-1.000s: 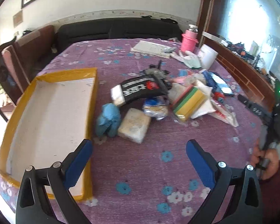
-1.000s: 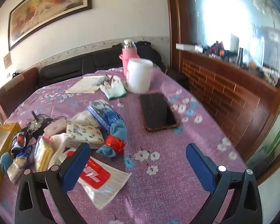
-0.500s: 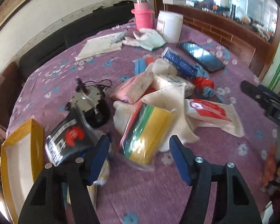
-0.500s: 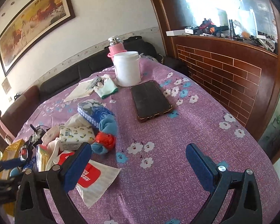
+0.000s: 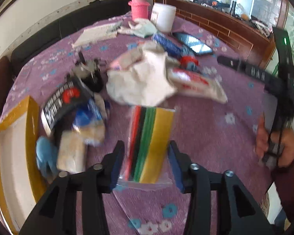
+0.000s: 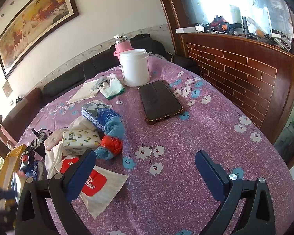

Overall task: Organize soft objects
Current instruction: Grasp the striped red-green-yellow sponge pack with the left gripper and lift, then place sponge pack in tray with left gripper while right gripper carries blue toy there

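Now left tongs (image 5: 146,157) gripping bagged striped cloths (image 5: 152,139), right tongs (image 6: 145,168) wide

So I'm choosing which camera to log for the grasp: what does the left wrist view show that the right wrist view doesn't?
Only the left wrist view shows the left gripper closed on the striped cloth pack, and the person's hand on the other tool. Only the right wrist view shows the right gripper open over bare tablecloth, and the wall painting. Both show the phone, white tub and yellow-rimmed box.
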Tool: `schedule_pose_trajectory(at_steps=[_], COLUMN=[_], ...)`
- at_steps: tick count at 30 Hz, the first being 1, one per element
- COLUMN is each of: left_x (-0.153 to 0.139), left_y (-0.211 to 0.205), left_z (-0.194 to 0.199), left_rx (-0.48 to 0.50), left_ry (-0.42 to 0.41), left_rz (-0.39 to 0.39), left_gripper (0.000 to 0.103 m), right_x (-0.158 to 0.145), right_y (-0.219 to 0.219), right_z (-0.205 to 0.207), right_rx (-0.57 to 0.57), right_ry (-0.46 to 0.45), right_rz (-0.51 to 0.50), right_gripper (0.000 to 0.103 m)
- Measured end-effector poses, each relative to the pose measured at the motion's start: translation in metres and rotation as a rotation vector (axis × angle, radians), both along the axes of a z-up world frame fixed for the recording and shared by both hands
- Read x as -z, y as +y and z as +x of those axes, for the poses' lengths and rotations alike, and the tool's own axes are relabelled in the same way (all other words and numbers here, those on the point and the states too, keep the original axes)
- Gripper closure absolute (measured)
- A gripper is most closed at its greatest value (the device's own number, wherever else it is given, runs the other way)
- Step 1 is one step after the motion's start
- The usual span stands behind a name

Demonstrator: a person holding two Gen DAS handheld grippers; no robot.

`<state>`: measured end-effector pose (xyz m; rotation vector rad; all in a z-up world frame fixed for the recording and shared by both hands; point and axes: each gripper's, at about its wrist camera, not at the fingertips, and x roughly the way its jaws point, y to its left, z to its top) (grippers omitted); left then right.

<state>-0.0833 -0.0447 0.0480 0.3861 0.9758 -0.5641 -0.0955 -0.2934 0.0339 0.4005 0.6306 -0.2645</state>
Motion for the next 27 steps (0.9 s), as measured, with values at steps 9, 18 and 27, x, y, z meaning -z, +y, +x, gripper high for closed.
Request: schedule_pose_trajectory(at_steps=[9, 18, 27], left_x=[0.037, 0.042, -0.029], left_y=[0.003, 0.007, 0.076], left_z=[0.009, 0.001, -0.024], left_rx=[-0.132, -0.188, -0.233], left_ry=[0.035, 0.023, -0.010], left_rz=[0.011, -0.037, -0.402], left_gripper=[0.004, 0.006, 0.067], right_x=[0.001, 0.003, 0.009], right_y=[0.006, 0.007, 0.002], right_z=[0.001, 0.004, 0.009], right_rx=[0.010, 0.003, 0.010], right_ry=[0.020, 0.042, 0.081], right_rz=[-0.039, -0.044, -0.007], right_gripper=[0.000, 0.000, 0.000])
